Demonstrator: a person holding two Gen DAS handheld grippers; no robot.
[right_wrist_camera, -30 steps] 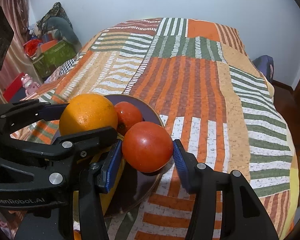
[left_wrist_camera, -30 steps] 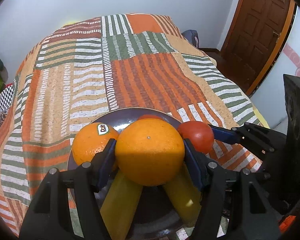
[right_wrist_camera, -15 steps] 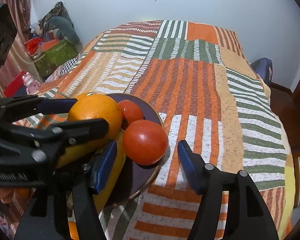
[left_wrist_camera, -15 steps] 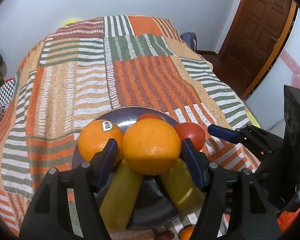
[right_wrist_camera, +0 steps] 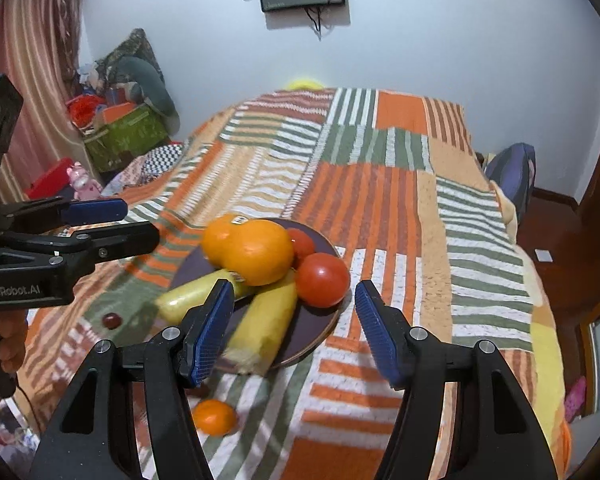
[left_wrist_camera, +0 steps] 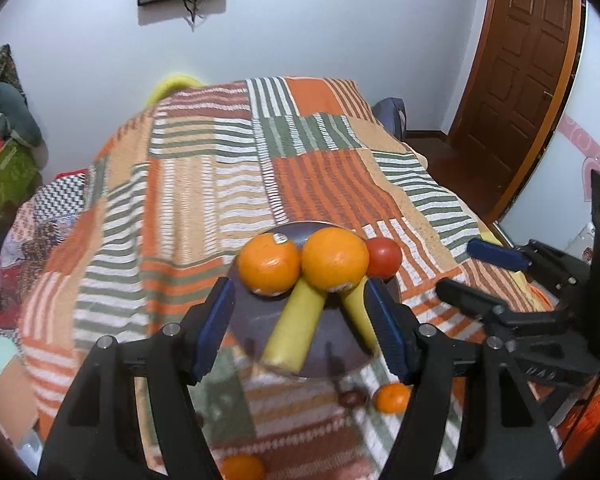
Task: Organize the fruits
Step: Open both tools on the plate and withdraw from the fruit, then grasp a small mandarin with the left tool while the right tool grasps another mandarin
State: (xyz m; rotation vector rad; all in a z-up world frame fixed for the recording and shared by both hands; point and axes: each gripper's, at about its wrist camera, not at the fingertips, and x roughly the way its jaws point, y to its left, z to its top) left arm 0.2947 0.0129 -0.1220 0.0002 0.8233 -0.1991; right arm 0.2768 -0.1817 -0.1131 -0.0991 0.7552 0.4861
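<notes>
Bed [right_wrist_camera: 380,208] carries plate [right_wrist_camera: 320,332] piled with fruit. Left gripper [left_wrist_camera: 300,326] and right gripper [right_wrist_camera: 294,318] gape wide, empty. Risk: soft bedding tips plate, tomato [right_wrist_camera: 323,279] rolls off.

— On the plate [right_wrist_camera: 320,336]?
— Two oranges [right_wrist_camera: 260,254] side by side, tomato [right_wrist_camera: 322,279] right, bananas [right_wrist_camera: 260,328] in front.
— Off the plate?
— Tangerine [right_wrist_camera: 214,417] and a small round fruit [right_wrist_camera: 111,321] on the bed [right_wrist_camera: 400,200], nearer the claws.

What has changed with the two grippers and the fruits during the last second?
The left gripper let go of the large orange and the right gripper let go of the tomato; both drew back, open. The fruits stayed on the plate.
</notes>
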